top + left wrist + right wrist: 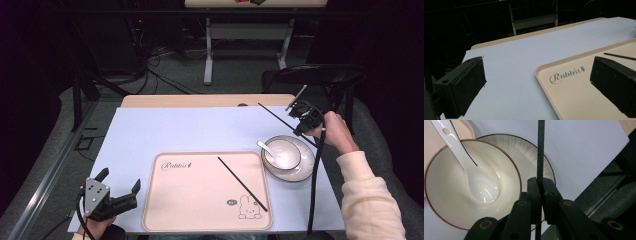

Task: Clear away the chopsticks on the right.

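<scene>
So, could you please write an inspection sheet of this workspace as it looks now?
Surface: pale blue mat over a wooden table.
Job's things: one chopstick held above the bowl; second chopstick lying on the beige tray; white spoon in the bowl, bowl on a plate.
Clutter: nothing seen.
Grippers: right tool shut on the chopstick; left tool open, holding nothing.
Cables: black cable trailing from the right tool.
Surroundings: dark room, chair, floor wires.
</scene>
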Action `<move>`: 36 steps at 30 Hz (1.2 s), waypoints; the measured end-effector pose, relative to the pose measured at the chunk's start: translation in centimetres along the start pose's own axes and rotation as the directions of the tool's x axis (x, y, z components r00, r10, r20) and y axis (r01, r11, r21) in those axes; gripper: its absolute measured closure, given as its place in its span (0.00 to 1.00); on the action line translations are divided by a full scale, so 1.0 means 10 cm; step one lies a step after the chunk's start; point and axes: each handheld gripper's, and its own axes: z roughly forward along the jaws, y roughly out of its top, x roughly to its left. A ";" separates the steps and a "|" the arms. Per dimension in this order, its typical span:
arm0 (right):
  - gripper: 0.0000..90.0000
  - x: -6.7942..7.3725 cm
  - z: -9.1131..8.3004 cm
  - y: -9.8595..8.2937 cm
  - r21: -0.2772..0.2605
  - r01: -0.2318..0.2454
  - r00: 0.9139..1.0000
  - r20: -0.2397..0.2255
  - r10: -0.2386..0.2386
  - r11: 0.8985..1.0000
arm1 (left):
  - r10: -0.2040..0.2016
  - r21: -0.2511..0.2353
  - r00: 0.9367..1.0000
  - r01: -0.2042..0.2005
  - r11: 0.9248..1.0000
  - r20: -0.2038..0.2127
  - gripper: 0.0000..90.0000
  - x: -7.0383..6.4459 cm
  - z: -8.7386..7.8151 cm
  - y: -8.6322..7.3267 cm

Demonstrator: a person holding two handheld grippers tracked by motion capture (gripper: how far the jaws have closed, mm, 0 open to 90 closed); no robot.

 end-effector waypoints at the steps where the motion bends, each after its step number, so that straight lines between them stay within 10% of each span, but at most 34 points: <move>1: 0.95 0.01 -0.03 0.00 -0.004 -0.014 1.000 0.002 0.014 1.000 | 0.000 0.000 1.000 0.000 1.000 0.000 0.00 0.00 0.00 0.00; 12: 0.95 0.29 -0.32 0.02 -0.046 -0.141 0.990 -0.008 0.140 0.989 | 0.002 -0.001 1.000 -0.002 1.000 0.000 0.00 0.00 0.00 0.00; 36: 0.95 1.08 -0.29 0.06 -0.099 -0.095 0.993 -0.081 0.087 0.991 | -0.001 -0.001 1.000 0.001 1.000 0.003 0.00 0.00 0.00 0.00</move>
